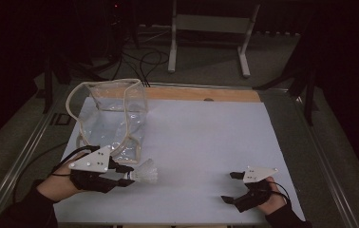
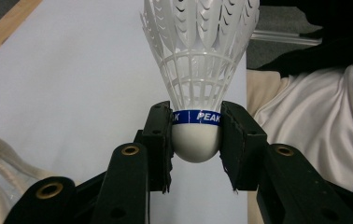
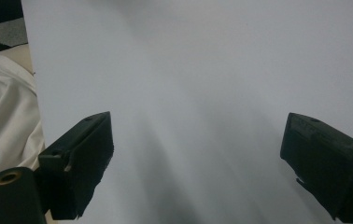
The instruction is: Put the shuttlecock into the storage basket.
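— Two claws are at the near edge of the bench (image 1: 206, 142). How do they stand?

— Left claw (image 1: 129, 176) is clenched on a shuttlecock (image 1: 146, 172), pinching its rounded white cork base (image 2: 194, 142) from both sides. Right claw (image 1: 232, 187) is released, jaws wide apart, low over bare white sheet near the right corner.

— And the shuttlecock itself?

— White, with a moulded plastic skirt (image 2: 198, 56) of ribs and feather shapes, and a blue band (image 2: 195, 116) printed "PEAK" around the cork. It is held at the near left, skirt pointing toward the bench's middle.

— Which step, would you say?

— Carrying, I think: the grasp is made, and a clear plastic bag (image 1: 113, 118) with pale trim and handles stands just beyond the left claw, mouth up.

— So next?

— Probably lift over the rim and let go inside; the right claw could steady the floppy opening.
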The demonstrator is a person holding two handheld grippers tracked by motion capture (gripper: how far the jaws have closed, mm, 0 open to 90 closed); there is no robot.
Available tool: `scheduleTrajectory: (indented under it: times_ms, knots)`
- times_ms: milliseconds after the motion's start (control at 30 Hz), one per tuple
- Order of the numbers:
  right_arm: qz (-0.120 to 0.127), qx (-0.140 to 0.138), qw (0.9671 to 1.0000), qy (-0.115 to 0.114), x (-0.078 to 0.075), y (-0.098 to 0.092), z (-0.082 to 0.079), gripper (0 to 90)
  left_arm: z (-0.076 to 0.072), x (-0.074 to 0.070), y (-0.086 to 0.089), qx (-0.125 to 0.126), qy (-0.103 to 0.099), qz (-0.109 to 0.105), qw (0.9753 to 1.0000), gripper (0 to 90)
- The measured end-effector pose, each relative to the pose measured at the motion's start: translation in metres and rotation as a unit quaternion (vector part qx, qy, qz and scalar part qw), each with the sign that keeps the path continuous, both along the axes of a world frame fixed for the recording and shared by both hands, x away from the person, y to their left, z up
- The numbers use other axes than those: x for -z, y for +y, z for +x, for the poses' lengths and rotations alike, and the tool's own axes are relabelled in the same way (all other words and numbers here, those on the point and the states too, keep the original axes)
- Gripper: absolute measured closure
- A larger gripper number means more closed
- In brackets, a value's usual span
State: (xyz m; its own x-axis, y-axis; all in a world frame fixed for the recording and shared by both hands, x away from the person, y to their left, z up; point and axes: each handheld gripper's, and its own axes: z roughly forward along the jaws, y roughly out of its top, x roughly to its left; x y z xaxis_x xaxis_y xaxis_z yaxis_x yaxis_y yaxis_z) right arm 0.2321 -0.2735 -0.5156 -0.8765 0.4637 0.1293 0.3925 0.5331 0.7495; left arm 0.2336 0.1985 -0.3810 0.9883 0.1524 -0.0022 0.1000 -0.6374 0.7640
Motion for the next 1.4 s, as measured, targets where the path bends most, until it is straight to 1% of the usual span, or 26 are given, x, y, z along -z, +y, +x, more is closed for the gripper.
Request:
scheduleTrajectory:
  times_ms: [67,167,233,267,300,400,467,600,633,667,867,1000,1033,1200,1267,1333,1400]
  knots:
    - [0.0,0.001,1.0,0.004,0.0,0.0,0.0,9.5,0.001,-0.003,0.001,0.001,0.002,-0.001,1.0,66.6]
    - [0.0,-0.002,1.0,0.005,0.0,0.0,0.0,9.6,0.002,-0.007,0.002,0.003,-0.001,0.001,1.0,66.7]
    - [0.001,-0.003,1.0,0.005,0.001,0.001,0.0,9.5,0.003,-0.01,0.003,0.0,0.001,-0.002,1.0,66.7]
    - [0.0,-0.003,1.0,0.008,0.001,0.001,0.0,9.5,0.003,-0.012,0.004,0.0,-0.002,-0.001,1.0,66.7]
    - [0.0,-0.003,1.0,0.008,0.001,0.001,0.0,9.5,0.004,-0.013,0.005,-0.001,0.002,-0.004,1.0,66.6]
    - [0.003,-0.002,0.9999,0.01,0.0,0.001,0.0,9.6,0.005,-0.016,0.006,-0.003,-0.001,-0.004,1.0,66.7]
    - [0.006,-0.002,0.9999,0.011,0.0,0.0,0.0,9.6,0.007,-0.019,0.009,-0.004,0.002,-0.009,0.9999,66.7]
    - [0.007,-0.002,0.9999,0.01,0.0,0.0,0.0,9.6,0.01,-0.024,0.013,-0.005,-0.003,-0.009,0.9999,66.7]
    - [0.005,-0.002,0.9999,0.011,0.0,0.0,0.0,9.6,0.013,-0.027,0.015,-0.007,-0.003,-0.013,0.9999,66.7]
    - [0.005,-0.002,0.9999,0.011,0.0,0.0,0.0,9.6,0.013,-0.027,0.015,-0.007,-0.003,-0.013,0.9999,66.7]
    - [0.007,-0.001,0.9999,0.011,0.0,-0.001,0.0,9.6,0.019,-0.034,0.025,-0.021,-0.007,-0.022,0.9995,66.7]
    - [0.007,-0.001,0.9999,0.011,0.0,-0.001,0.001,9.6,0.021,-0.036,0.03,-0.023,-0.009,-0.024,0.9994,66.7]
    - [0.007,-0.001,0.9999,0.012,0.0,-0.001,0.001,9.6,0.022,-0.037,0.032,-0.026,-0.007,-0.026,0.9993,66.7]
    - [0.006,-0.001,0.9999,0.014,0.001,-0.001,0.001,9.6,0.026,-0.041,0.036,-0.034,-0.01,-0.028,0.999,66.7]
    - [0.006,-0.001,0.9999,0.014,0.001,-0.001,0.001,9.6,0.027,-0.044,0.038,-0.035,-0.012,-0.031,0.9988,66.7]
    - [0.006,-0.002,0.9999,0.014,0.001,-0.001,0.001,9.6,0.028,-0.046,0.04,-0.04,-0.016,-0.029,0.9986,66.7]
    - [0.006,-0.002,0.9999,0.015,0.002,-0.001,0.001,9.6,0.03,-0.052,0.044,-0.045,-0.019,-0.033,0.9983,66.7]
